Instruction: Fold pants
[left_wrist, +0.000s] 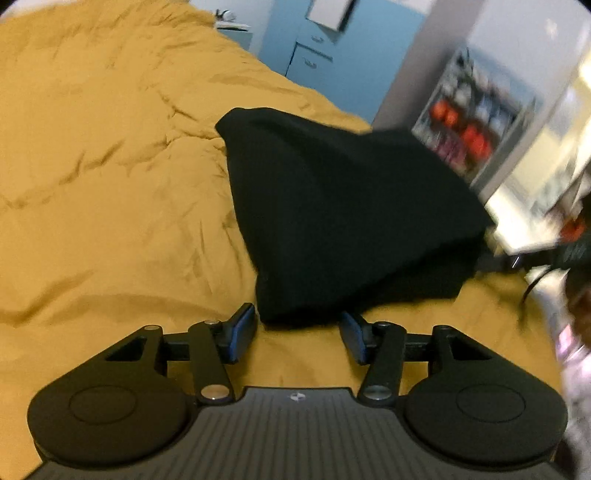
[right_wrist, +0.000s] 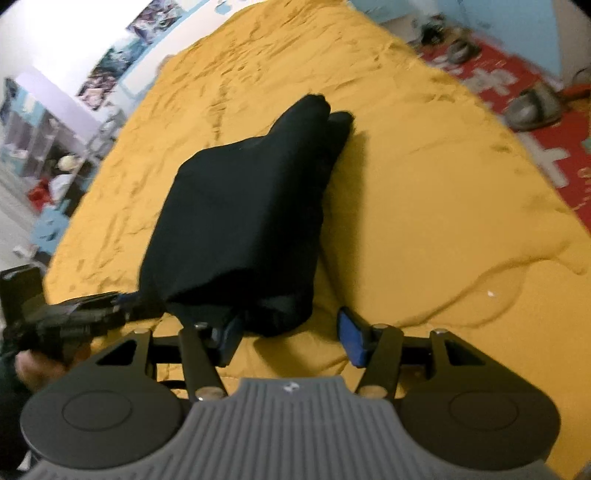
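The black pants (left_wrist: 340, 221) lie folded in a thick bundle on the mustard-yellow bedcover (left_wrist: 110, 184). My left gripper (left_wrist: 298, 328) is open just short of the bundle's near edge, and its blue pads (left_wrist: 242, 332) touch no cloth. In the right wrist view the pants (right_wrist: 240, 206) stretch away from me, with two leg ends at the far tip. My right gripper (right_wrist: 290, 332) is open at the near end of the bundle; the cloth reaches a little way in beside the left pad without being pinched. The left gripper (right_wrist: 74, 317) shows at the left of that end, held in a hand (right_wrist: 33, 369).
The bedcover (right_wrist: 424, 184) spreads wide around the pants. Beyond the bed's far edge stand blue cabinets (left_wrist: 314, 48) and a cluttered shelf (left_wrist: 472, 122). A red floor mat (right_wrist: 535, 122) with grey slippers (right_wrist: 535, 107) lies past the bed's right edge.
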